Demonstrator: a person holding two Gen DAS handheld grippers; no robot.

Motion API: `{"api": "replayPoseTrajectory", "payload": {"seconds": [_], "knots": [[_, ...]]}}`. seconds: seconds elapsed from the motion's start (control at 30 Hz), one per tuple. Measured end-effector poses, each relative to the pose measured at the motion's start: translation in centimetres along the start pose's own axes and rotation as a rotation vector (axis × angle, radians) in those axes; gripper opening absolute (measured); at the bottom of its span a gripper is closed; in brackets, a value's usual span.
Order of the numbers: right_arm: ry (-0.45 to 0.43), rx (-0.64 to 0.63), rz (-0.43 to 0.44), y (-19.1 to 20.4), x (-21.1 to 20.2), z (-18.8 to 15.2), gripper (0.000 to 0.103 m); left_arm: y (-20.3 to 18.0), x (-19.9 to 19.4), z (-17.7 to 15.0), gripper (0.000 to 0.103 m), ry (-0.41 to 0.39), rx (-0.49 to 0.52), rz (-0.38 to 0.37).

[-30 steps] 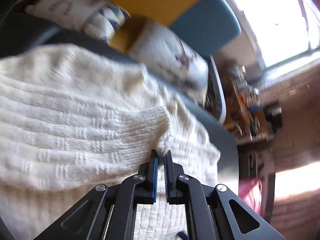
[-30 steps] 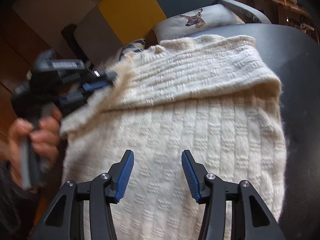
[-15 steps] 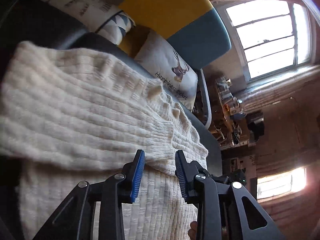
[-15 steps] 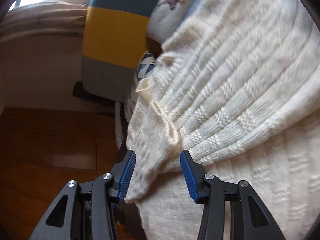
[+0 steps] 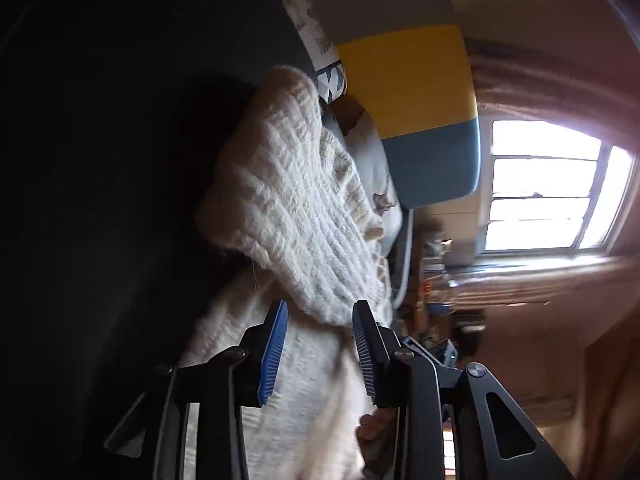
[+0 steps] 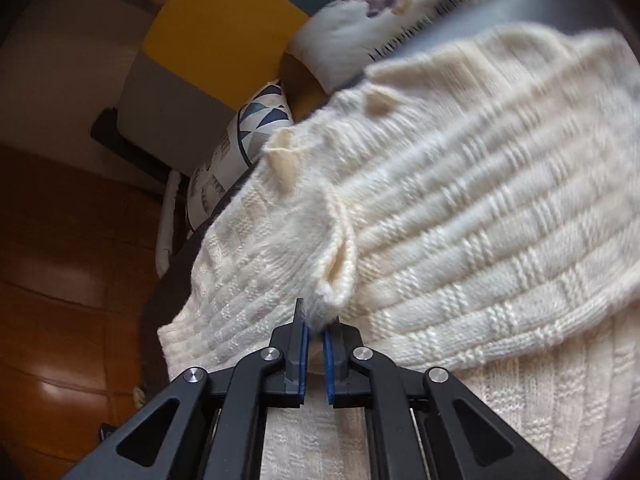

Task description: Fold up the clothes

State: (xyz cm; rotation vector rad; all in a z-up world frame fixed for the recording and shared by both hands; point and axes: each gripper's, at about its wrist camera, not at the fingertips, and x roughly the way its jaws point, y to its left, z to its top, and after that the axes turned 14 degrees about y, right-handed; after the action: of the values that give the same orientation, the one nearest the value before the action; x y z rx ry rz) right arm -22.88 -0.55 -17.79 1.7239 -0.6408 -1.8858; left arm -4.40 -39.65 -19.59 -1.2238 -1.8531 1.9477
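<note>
While the right gripper (image 6: 315, 322) has its fingers clamped on the cream sweater (image 6: 460, 208), the left gripper (image 5: 320, 320) gapes.

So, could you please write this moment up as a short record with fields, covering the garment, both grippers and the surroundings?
garment: cream knit sweater, partly folded, lying on a dark surface
right gripper: jaws have just closed, pinching a fold at the sweater's edge
left gripper: open, pads apart with the knit between them, not pressing on it
behind the sweater: deer-print cushion, triangle-pattern cushion, yellow and blue chair back
floor: brown tiles
light: bright window
</note>
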Motion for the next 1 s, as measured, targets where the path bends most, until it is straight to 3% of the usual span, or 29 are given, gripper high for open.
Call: {"api": "replayPoseTrajectory", "payload": {"seconds": [0.13, 0.3, 0.63, 0.77, 0.9, 1.0], "knots": [[-0.016, -0.121, -0.049, 4.2, -2.3, 1.2, 0.005, 0.9, 0.5, 0.2, 0.041, 0.009, -0.099, -0.101], [-0.043, -0.256, -0.078, 9.8, -5.5, 2.3, 0.005, 0.6, 1.7, 0.2, 0.046, -0.012, -0.171, -0.148], [-0.146, -0.454, -0.033, 18.1, -12.5, 2.7, 0.005, 0.0, 4.0, 2.6, 0.048, -0.087, -0.264, -0.142], [-0.199, -0.443, -0.055, 15.7, -14.2, 2.9, 0.005, -0.5, 3.4, 4.0, 0.048, -0.153, -0.259, -0.099], [-0.178, -0.269, -0.066, 7.0, -13.0, 3.8, 0.005, -0.8, 1.8, 5.1, 0.046, -0.212, -0.211, -0.023], [-0.125, -0.130, -0.072, 0.2, -10.4, 3.6, 0.005, -0.8, 1.6, 5.7, 0.045, -0.189, -0.170, 0.014]]}}
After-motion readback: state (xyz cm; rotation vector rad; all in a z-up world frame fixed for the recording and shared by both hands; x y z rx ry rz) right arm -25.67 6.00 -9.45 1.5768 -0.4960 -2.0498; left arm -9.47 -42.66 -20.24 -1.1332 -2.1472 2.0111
